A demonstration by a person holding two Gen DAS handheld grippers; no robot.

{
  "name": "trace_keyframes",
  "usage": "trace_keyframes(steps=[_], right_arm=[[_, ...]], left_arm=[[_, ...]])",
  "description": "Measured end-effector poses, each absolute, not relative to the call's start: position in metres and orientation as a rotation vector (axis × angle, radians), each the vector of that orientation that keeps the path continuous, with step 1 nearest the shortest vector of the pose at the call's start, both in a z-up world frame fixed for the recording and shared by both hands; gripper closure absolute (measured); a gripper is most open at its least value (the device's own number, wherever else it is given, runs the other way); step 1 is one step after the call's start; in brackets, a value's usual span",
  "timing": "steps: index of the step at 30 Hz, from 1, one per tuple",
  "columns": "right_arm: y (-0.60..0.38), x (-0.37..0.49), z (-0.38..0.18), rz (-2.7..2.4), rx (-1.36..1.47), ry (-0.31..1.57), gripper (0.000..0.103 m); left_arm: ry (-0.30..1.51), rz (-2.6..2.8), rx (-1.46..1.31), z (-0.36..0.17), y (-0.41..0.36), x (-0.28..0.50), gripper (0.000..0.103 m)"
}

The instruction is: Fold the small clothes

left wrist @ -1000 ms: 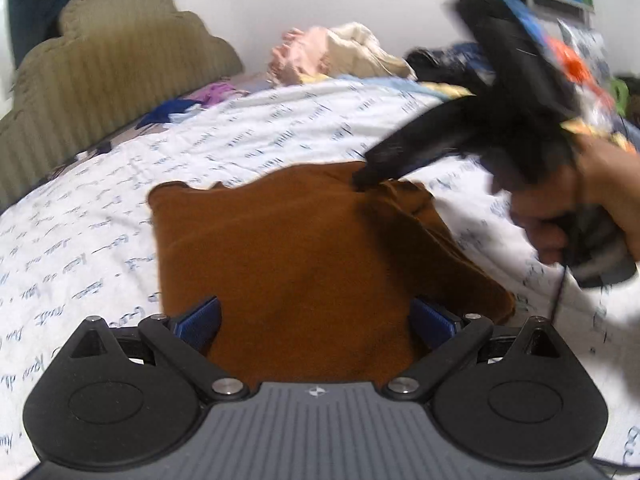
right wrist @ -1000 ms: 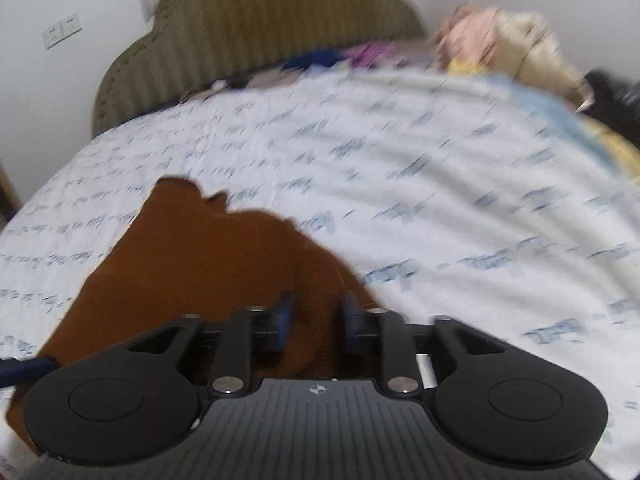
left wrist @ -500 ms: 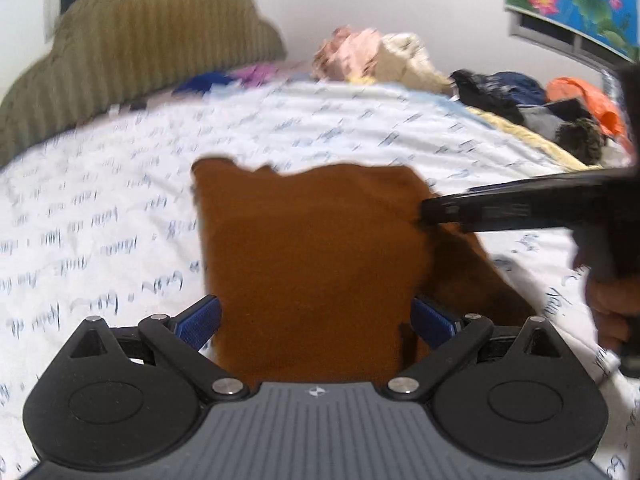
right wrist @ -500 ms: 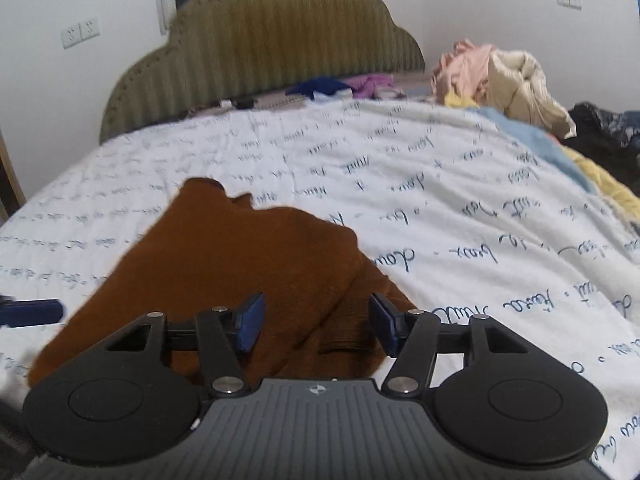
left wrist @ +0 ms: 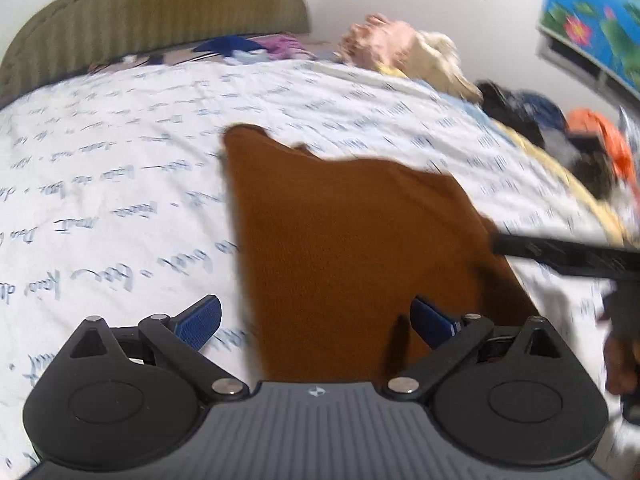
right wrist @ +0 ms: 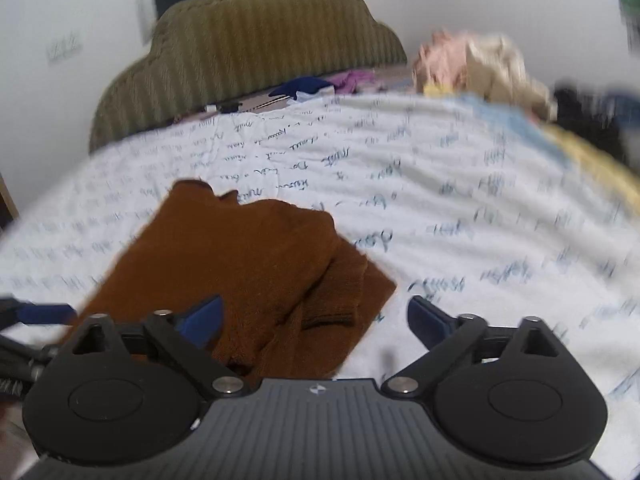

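A brown garment (left wrist: 352,240) lies flat on the white printed bedsheet (left wrist: 120,184). It also shows in the right wrist view (right wrist: 248,264), with a sleeve folded over its right side. My left gripper (left wrist: 316,320) is open and empty, just above the garment's near edge. My right gripper (right wrist: 314,318) is open and empty over the garment's near right corner. A right gripper finger (left wrist: 560,254) reaches in from the right in the left wrist view. A left gripper fingertip (right wrist: 44,314) shows at the left edge of the right wrist view.
An olive padded headboard (right wrist: 248,40) stands at the far end of the bed. A pile of pink and cream clothes (left wrist: 408,52) lies at the back right, with dark and orange clothes (left wrist: 560,128) along the right edge. Blue and purple items (right wrist: 320,84) lie by the headboard.
My right gripper has opened wide, let go of the folded sleeve and drawn back to the right. My left gripper has stayed open and shifted slightly left.
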State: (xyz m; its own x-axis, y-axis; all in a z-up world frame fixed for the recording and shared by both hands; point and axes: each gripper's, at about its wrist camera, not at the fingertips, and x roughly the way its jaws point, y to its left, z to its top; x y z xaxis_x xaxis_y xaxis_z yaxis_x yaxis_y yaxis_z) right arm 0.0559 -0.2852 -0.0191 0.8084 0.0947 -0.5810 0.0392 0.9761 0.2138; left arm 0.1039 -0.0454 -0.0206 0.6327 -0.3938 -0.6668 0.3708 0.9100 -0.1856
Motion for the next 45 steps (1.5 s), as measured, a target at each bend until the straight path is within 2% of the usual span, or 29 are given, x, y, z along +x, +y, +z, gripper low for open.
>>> trace_keyframes(steps=[4,9,17,19,20,22,23,24,25,27,35,38,39,41,44,45], right_arm=[[-0.327,0.069,-0.038,0.094,0.537,0.707,0.003],[-0.334,0.095,-0.058,0.201,0.667,0.738,0.002],[-0.313,0.163,-0.068,0.343,0.659,0.724,0.011],[-0.311,0.179,-0.069,0.362,0.657,0.725,0.020],[-0.309,0.186,-0.068,0.367,0.644,0.734,0.023],[-0.304,0.198,-0.068,0.376,0.593,0.752,0.045],[-0.302,0.201,-0.068,0.375,0.564,0.764,0.053],[-0.300,0.205,-0.068,0.371,0.545,0.774,0.063],[-0.299,0.205,-0.068,0.376,0.538,0.773,0.068],[-0.296,0.200,-0.064,0.381,0.506,0.756,0.070],[-0.263,0.184,-0.010,0.514,0.381,0.563,0.073],[-0.246,0.203,0.002,0.456,0.302,0.525,0.073],[-0.242,0.214,-0.001,0.417,0.291,0.535,0.071],[-0.239,0.240,-0.017,0.319,0.274,0.601,0.056],[-0.246,0.246,-0.037,0.210,0.244,0.691,0.049],[-0.254,0.237,-0.038,0.220,0.274,0.683,0.041]], left_arm=[[0.882,-0.444,-0.274,-0.027,-0.011,0.157,0.001],[1.052,-0.577,-0.605,-0.057,0.008,0.217,0.001],[1.021,-0.684,-0.774,-0.074,-0.012,0.269,0.002],[0.995,-0.685,-0.752,-0.073,-0.019,0.279,0.003],[0.981,-0.685,-0.723,-0.071,-0.024,0.283,0.010],[0.984,-0.676,-0.620,-0.068,-0.036,0.290,0.047],[1.000,-0.663,-0.573,-0.070,-0.040,0.292,0.074],[1.012,-0.644,-0.529,-0.072,-0.044,0.292,0.078],[0.998,-0.638,-0.511,-0.073,-0.045,0.290,0.080],[0.944,-0.628,-0.489,-0.068,-0.042,0.279,0.083],[0.679,-0.573,-0.266,-0.004,-0.022,0.244,0.084],[0.636,-0.494,-0.166,0.009,-0.025,0.261,0.078],[0.644,-0.468,-0.132,0.008,-0.028,0.271,0.075],[0.713,-0.330,-0.077,0.000,-0.031,0.287,0.073],[0.774,-0.307,-0.120,-0.007,-0.017,0.282,0.071],[0.781,-0.335,-0.143,-0.009,-0.011,0.274,0.055]])
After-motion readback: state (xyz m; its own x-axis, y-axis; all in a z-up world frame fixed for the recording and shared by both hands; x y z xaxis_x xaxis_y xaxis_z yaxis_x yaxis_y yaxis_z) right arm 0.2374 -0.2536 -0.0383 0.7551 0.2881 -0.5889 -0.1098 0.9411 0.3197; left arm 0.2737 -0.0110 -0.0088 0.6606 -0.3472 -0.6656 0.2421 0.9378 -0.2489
